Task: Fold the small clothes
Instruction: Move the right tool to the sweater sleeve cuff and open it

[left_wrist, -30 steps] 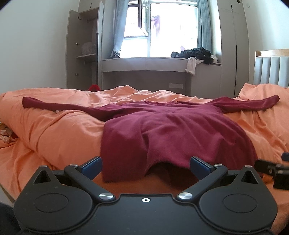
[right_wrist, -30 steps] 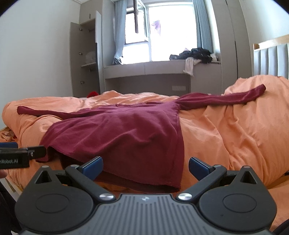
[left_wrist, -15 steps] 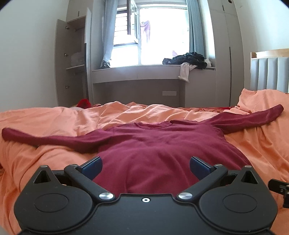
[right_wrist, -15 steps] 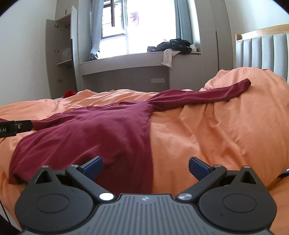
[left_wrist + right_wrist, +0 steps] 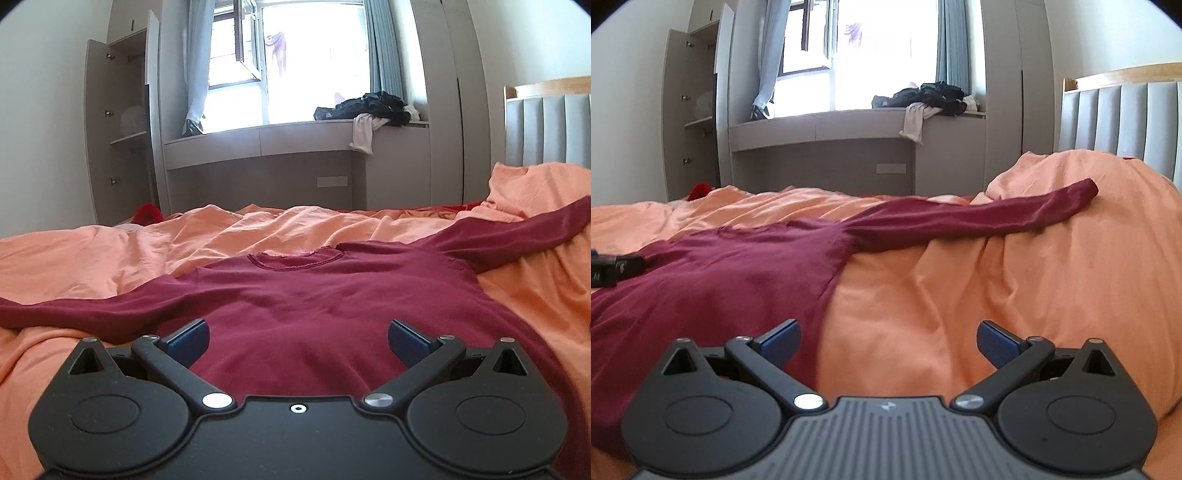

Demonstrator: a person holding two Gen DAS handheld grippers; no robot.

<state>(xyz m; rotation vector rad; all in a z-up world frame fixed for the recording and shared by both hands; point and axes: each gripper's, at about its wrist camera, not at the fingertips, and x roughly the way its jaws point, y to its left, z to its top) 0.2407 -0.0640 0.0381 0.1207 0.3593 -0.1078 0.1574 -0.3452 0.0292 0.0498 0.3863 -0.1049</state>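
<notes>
While I hold both grippers low, one maroon shirt [image 5: 332,295] lies flat on the orange duvet [image 5: 92,258], its two sleeves outstretched. My left gripper [image 5: 297,341] and right gripper [image 5: 888,341] are spread wide, gripping nothing.

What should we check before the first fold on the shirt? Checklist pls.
1. Left gripper open and empty: ok, the jaws stand wide apart.
2. Right gripper open and empty: ok.
3. Shirt spread flat, collar away from the grippers: ok.
4. Both sleeves laid out: ok, the right sleeve runs up onto a bulge in the duvet; the left sleeve stretches out to the side.
5. Near hem reachable: cannot tell, the gripper bodies hide it in both views.
6. Surface even: not ok, the duvet is rumpled under and around the shirt.
</notes>
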